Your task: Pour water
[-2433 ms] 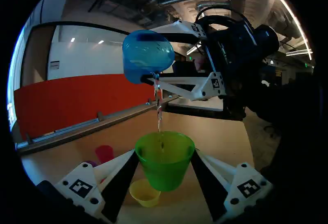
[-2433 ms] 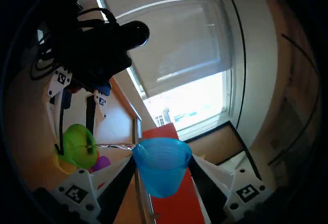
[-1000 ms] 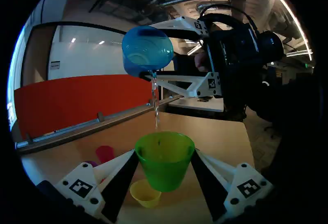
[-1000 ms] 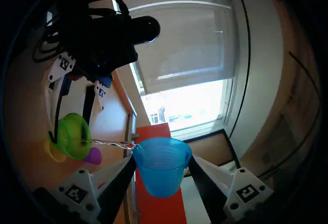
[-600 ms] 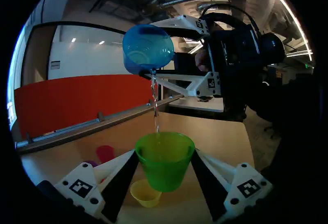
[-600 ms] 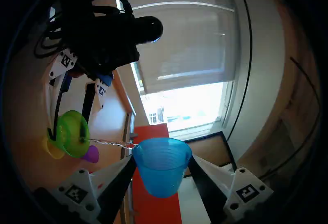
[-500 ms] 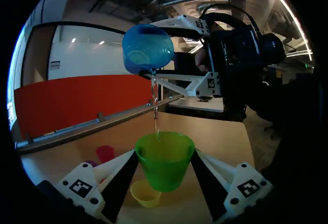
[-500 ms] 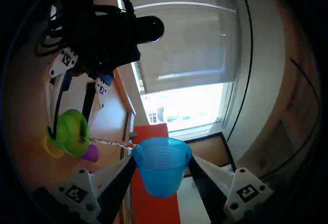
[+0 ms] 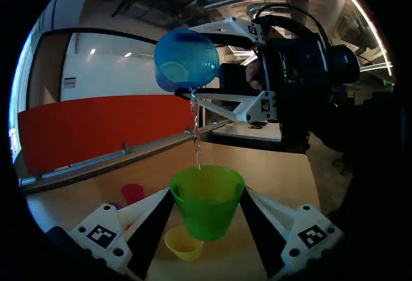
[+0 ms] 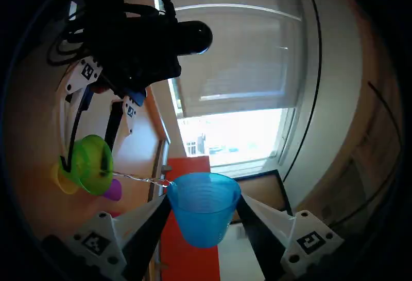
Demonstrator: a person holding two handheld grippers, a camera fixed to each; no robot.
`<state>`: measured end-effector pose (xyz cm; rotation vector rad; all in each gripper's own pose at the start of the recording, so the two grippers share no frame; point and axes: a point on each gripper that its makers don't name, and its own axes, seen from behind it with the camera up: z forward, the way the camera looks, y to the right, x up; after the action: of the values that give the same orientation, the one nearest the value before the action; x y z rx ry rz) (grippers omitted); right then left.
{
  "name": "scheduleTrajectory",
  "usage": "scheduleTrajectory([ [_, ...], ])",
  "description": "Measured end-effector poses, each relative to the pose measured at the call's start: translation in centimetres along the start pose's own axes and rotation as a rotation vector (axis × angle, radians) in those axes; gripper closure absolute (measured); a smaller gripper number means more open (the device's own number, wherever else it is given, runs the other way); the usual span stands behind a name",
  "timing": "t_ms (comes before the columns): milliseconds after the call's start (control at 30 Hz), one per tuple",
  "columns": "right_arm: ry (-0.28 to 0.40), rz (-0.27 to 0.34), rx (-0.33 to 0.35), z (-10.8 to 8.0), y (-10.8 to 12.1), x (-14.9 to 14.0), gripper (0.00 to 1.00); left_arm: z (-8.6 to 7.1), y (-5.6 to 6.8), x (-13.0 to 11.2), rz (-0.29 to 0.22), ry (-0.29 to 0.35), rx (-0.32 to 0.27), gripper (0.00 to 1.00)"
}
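Observation:
In the left gripper view my left gripper (image 9: pixel 207 210) is shut on an upright green cup (image 9: pixel 207 201), held above the wooden table (image 9: pixel 278 170). Above it my right gripper (image 9: pixel 186 72) holds a blue cup (image 9: pixel 186 66) tipped on its side, and a thin stream of water (image 9: pixel 195 132) falls from its rim into the green cup. In the right gripper view the blue cup (image 10: pixel 204 215) sits between the right gripper's (image 10: pixel 204 219) fingers, and the water stream (image 10: pixel 139 178) runs left to the green cup (image 10: pixel 88 164), held by the left gripper (image 10: pixel 88 168).
On the table below lie a yellow cup (image 9: pixel 181 242), a pink cup (image 9: pixel 132 193) and a purple one (image 10: pixel 113 190). A red partition (image 9: pixel 98 126) with a rail runs along the table's far edge. A bright window (image 10: pixel 232 137) lies beyond.
The blue cup has tipped a little further while the water keeps running. The right gripper view has rolled slightly. The green cup has stayed put.

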<state>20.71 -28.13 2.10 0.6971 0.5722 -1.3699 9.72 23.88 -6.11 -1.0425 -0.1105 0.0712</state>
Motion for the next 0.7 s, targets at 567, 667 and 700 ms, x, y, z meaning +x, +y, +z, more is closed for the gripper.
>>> scheduleTrajectory([
  [567,0.008,-0.059,-0.009,0.22,0.47,0.48,0.10,-0.08,-0.07,0.35,0.005,0.011,0.001,0.14],
  [667,0.010,-0.073,-0.014,0.21,0.64,0.59,0.11,-0.06,-0.12,0.48,0.005,0.014,0.004,0.14],
  [700,0.010,-0.077,-0.015,0.21,0.67,0.61,0.11,-0.06,-0.13,0.50,0.004,0.014,0.004,0.14],
])
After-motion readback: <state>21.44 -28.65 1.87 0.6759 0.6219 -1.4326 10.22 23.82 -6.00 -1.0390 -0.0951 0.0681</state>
